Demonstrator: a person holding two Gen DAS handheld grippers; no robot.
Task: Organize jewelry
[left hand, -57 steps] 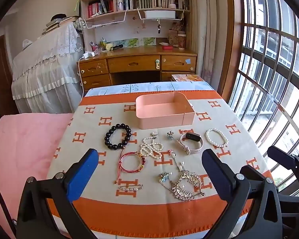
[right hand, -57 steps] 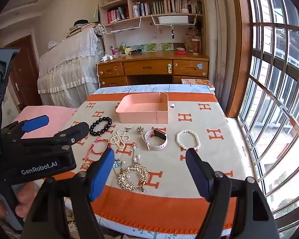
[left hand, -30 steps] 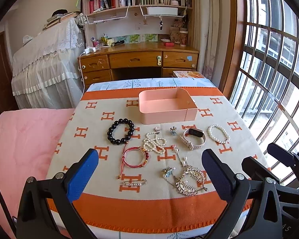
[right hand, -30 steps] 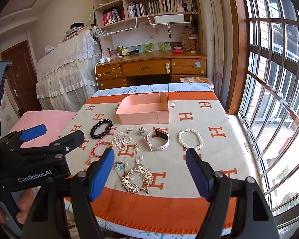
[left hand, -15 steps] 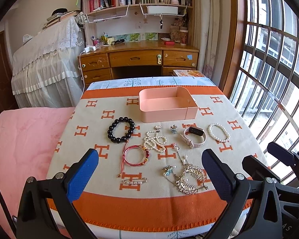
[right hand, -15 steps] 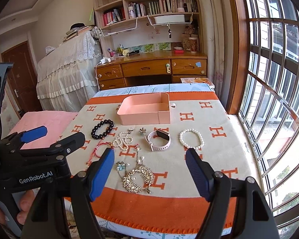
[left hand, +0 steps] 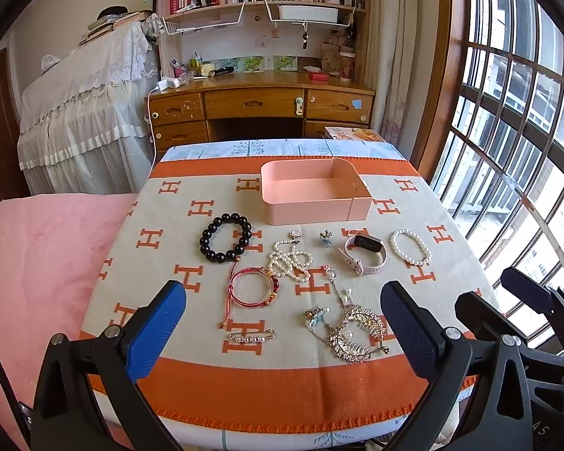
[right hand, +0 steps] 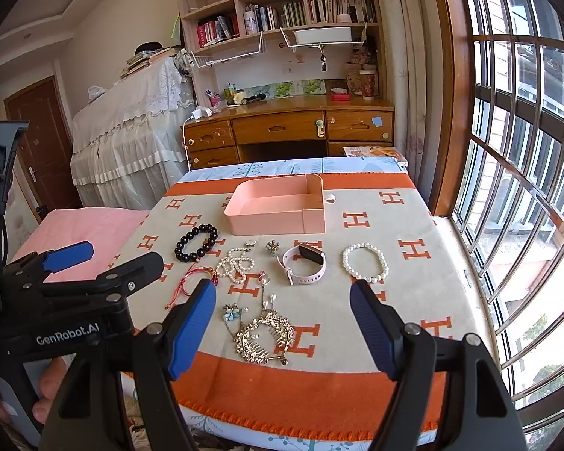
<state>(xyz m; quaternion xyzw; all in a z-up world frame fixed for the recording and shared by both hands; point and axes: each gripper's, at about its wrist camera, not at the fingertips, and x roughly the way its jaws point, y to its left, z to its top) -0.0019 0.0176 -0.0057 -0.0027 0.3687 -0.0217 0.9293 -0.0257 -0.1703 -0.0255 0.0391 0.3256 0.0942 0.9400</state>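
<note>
An empty pink tray stands at the far middle of the table. In front of it lie a black bead bracelet, a pearl necklace, a red cord bracelet, a white smartwatch, a pearl bracelet, a silver hair comb, a small flower brooch and a pearl pin. My left gripper and right gripper are both open and empty, hovering above the near table edge.
The table wears a beige and orange H-pattern cloth. A pink bed lies to the left. A wooden desk with shelves stands behind. A barred window is on the right. The left gripper body shows in the right wrist view.
Both grippers have drifted slightly back and up, so the table sits a little farther in view. Both stay open. No jewelry has moved.
</note>
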